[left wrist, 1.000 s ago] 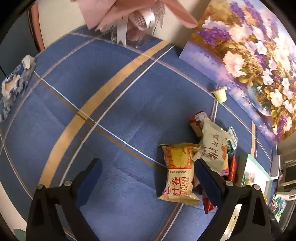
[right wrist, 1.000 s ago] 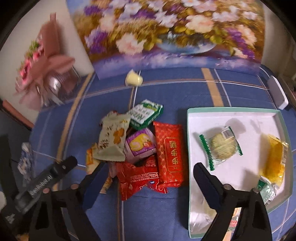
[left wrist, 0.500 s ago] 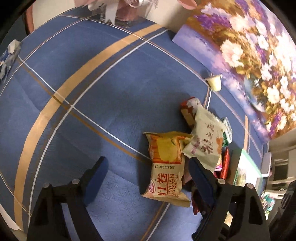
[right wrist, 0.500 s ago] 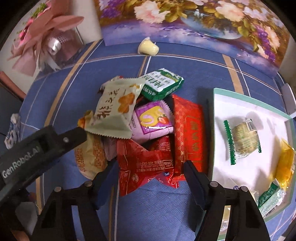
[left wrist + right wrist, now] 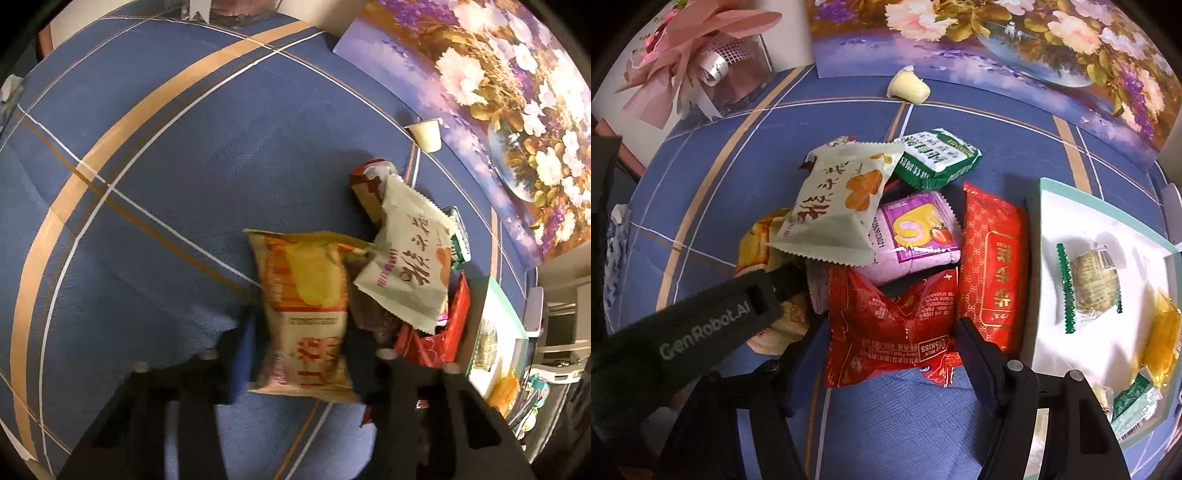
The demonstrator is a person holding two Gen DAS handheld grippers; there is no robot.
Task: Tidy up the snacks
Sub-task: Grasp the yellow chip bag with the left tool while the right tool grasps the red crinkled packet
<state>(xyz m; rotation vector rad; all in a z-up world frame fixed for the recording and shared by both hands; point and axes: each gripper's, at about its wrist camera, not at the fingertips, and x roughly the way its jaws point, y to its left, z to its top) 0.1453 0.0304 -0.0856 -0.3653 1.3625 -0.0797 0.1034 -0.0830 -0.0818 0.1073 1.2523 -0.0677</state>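
Observation:
A pile of snack packets lies on the blue cloth. My left gripper (image 5: 306, 354) straddles the yellow-orange chip bag (image 5: 306, 306), its jaws close on both sides of it; the view is blurred. My right gripper (image 5: 890, 350) is open around the crumpled red packet (image 5: 886, 328). The pile also holds a cream packet (image 5: 838, 206), a purple one (image 5: 916, 232), a green one (image 5: 938, 158) and a flat red one (image 5: 993, 269). The white tray (image 5: 1049, 332) at right holds a green-edged cookie (image 5: 1089, 280) and yellow packets.
A small cream jelly cup (image 5: 910, 86) lies at the back by a flower painting (image 5: 1015, 40). A pink gift bouquet (image 5: 701, 55) stands at back left. A blue-white packet (image 5: 615, 258) lies at far left. The left gripper's body (image 5: 701, 332) crosses the right wrist view.
Both grippers have moved forward and down onto the pile. The left jaws have narrowed around the chip bag; the right jaws now flank the crumpled red packet.

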